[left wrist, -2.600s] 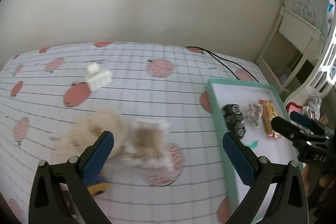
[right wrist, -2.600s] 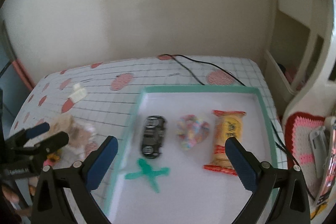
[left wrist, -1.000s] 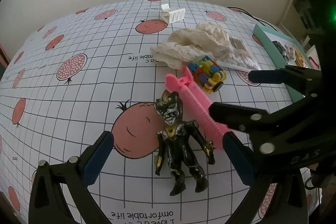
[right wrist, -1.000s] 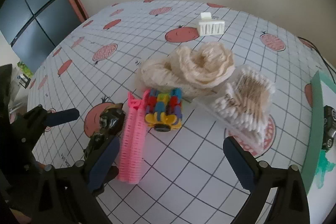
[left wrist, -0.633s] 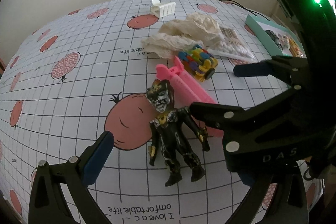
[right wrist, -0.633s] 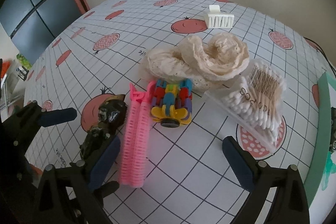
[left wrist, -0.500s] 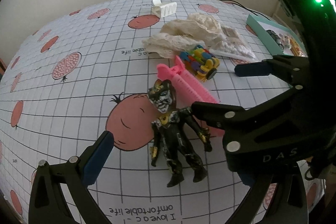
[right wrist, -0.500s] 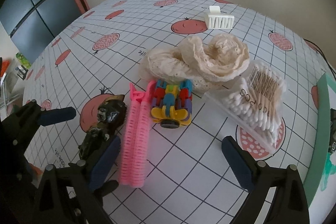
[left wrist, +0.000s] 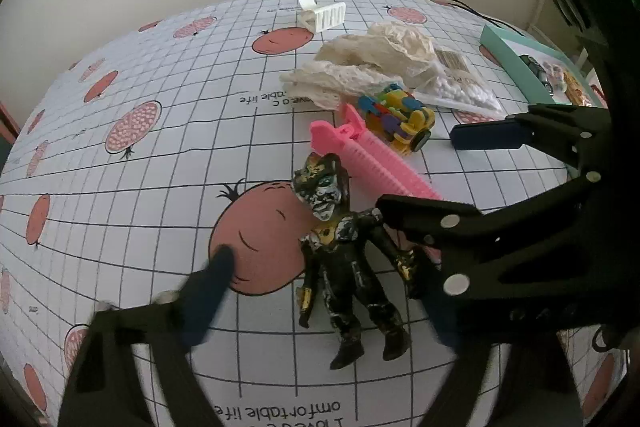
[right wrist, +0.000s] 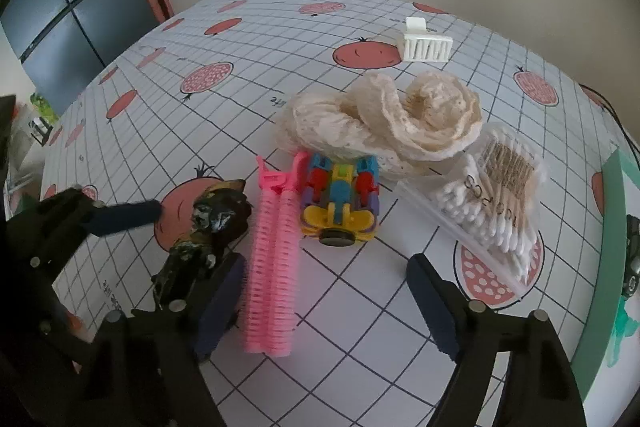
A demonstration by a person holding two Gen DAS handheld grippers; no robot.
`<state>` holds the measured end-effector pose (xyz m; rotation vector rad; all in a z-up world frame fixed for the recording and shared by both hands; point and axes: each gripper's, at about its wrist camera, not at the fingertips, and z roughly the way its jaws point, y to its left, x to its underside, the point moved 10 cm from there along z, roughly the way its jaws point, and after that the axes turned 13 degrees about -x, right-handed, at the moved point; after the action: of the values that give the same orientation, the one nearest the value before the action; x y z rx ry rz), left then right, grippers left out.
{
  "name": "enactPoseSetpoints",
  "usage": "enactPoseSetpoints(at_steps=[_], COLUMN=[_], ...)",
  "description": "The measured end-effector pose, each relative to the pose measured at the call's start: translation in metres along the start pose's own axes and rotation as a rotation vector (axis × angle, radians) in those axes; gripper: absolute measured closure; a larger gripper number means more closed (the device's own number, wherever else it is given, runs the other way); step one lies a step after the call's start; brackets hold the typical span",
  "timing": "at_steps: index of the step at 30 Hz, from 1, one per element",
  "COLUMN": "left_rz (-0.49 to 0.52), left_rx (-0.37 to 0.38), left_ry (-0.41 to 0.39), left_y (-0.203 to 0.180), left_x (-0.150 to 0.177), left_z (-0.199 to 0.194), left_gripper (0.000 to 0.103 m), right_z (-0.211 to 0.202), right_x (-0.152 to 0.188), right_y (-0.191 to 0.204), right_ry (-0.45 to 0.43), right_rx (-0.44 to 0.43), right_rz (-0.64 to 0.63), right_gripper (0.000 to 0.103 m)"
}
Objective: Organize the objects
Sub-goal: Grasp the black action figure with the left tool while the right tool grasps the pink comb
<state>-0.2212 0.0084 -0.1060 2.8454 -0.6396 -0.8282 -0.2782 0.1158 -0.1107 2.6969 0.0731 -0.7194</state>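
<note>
A black-and-gold toy figure (left wrist: 348,259) lies face up on the tablecloth (left wrist: 140,187), between the parted fingers of the left gripper (left wrist: 320,301) and touching a pink comb (right wrist: 272,267). The right gripper (right wrist: 320,295) straddles the comb — spread wide. Only the right view shows dark panels (right wrist: 60,27). Tablecloth print reads "table life".

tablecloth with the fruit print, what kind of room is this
Probably a home, perhaps a child's room or living area: a fruit-print tablecloth covers the table, and it holds a toy figure, a pink hair clip and a bag of cotton swabs.
</note>
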Motion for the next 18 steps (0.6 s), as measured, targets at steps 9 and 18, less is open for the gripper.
enactPoseSetpoints(at_steps=[9,18], left_rz=[-0.001,-0.013], left_rx=[0.026,0.026], left_ry=[-0.003,-0.014], left_y=[-0.002,0.005], left_x=[-0.002,-0.003], left_z=[-0.001,-0.003], left_gripper=[0.039,0.055], right_z=[-0.001,0.0], right_x=[-0.001,0.0], right_y=[0.005,0.015], right_ry=[-0.007,-0.009], right_rx=[-0.027,-0.073], right_rz=[-0.016,-0.032], right_gripper=[0.038,0.057])
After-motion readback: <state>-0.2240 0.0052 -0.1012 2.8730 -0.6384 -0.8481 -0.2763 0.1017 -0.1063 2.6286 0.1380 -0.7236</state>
